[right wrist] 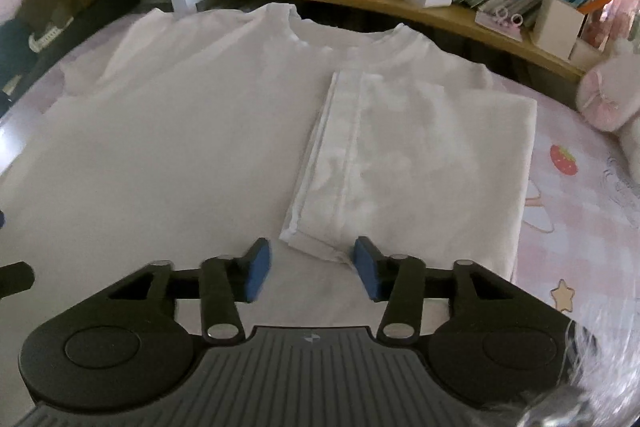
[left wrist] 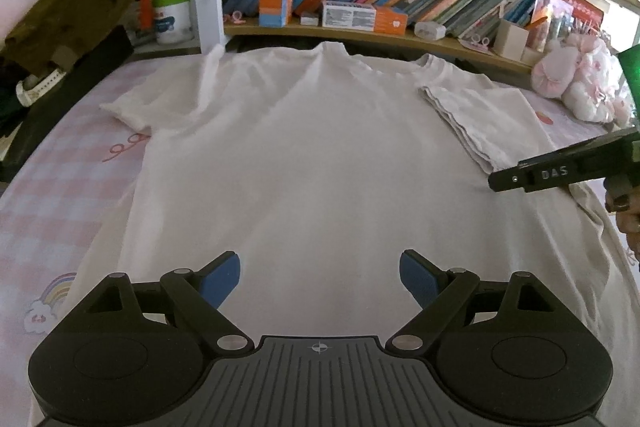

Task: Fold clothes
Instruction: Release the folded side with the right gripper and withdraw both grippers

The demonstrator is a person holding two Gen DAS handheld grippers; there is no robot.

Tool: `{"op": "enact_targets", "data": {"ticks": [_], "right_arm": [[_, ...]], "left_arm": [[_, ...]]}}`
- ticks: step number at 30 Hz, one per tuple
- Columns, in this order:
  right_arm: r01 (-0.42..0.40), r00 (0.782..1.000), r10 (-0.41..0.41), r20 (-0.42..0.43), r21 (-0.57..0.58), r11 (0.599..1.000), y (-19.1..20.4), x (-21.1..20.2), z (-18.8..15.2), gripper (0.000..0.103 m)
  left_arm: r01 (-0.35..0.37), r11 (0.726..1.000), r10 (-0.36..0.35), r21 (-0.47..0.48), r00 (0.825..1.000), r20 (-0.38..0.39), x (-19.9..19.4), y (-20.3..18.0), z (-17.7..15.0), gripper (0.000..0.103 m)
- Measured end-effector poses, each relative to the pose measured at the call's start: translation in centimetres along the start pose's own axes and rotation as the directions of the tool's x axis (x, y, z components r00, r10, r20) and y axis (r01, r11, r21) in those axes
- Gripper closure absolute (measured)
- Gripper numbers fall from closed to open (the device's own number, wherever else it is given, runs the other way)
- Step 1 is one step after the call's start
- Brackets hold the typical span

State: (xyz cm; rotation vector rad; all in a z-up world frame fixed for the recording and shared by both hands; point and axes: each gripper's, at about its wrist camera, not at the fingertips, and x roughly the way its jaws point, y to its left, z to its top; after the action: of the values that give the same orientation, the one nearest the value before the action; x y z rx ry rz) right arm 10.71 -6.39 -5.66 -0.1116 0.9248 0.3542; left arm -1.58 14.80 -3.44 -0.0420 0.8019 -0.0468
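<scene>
Left wrist view: we see the white T-shirt (left wrist: 304, 147) spread flat across the centre of the frame on a pink checked bed sheet (left wrist: 52, 195), collar toward the top, w/ one sleeve out at left and the other side folded in over the body at right. Our left tool (left wrist: 320, 281) sits at the bottom centre, blue pads wide apart over bare shirt cloth, nothing between them. The right tool (left wrist: 560, 171) pokes in from the right edge, its tip just over the folded flap. A bookshelf (left wrist: 360, 35) w/ leaning books runs along the top; a pink plush toy (left wrist: 580, 83) sits at upper right.

Right wrist view: the T-shirt (right wrist: 180, 131) fills the middle, and the folded-in flap (right wrist: 420, 163) lies centre-right w/ its layered edge running down toward us. The right tool (right wrist: 312, 267) at bottom centre is roughly half open; the flap's near corner sits between the pads, close to the right-hand one, but they aren't pinching it. The strawberry-print sheet (right wrist: 568, 187) shows at right, the shelf (right wrist: 400, 3) across the top.
</scene>
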Motion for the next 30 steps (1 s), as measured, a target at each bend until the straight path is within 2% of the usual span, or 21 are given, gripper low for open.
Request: {"op": "enact_targets", "data": {"ticks": [6, 12, 21, 25, 30], "right_arm": [[-0.028, 0.999, 0.024, 0.036, 0.124, 0.992, -0.4, -3.0, -0.9, 0.052], [0.029, 0.999, -0.039, 0.034, 0.251, 0.967, -0.3, -6.4, -4.2, 0.051], [0.159, 0.983, -0.179, 0.028, 0.342, 0.926, -0.1, -9.8, -8.8, 0.048], [0.202, 0.975, -0.224, 0.014, 0.383, 0.901, -0.3, -10.2, -9.8, 0.048], [0.214, 0.969, -0.246, 0.029, 0.396, 0.893, 0.3, -10.6, -9.9, 0.049]], "left_arm": [[0.004, 1.000, -0.004, -0.003, 1.000, 0.020, -0.1, 0.2, 0.5, 0.014], [0.038, 0.999, -0.038, -0.005, 0.999, 0.010, 0.0, 0.3, 0.8, 0.014], [0.061, 0.997, -0.062, 0.040, 0.998, 0.025, -0.2, 0.8, 1.3, 0.014], [0.068, 0.997, -0.069, 0.042, 0.997, 0.036, -0.4, 1.4, 1.4, 0.014], [0.071, 0.996, -0.073, 0.047, 0.996, 0.047, -0.8, 2.2, 1.4, 0.014]]}}
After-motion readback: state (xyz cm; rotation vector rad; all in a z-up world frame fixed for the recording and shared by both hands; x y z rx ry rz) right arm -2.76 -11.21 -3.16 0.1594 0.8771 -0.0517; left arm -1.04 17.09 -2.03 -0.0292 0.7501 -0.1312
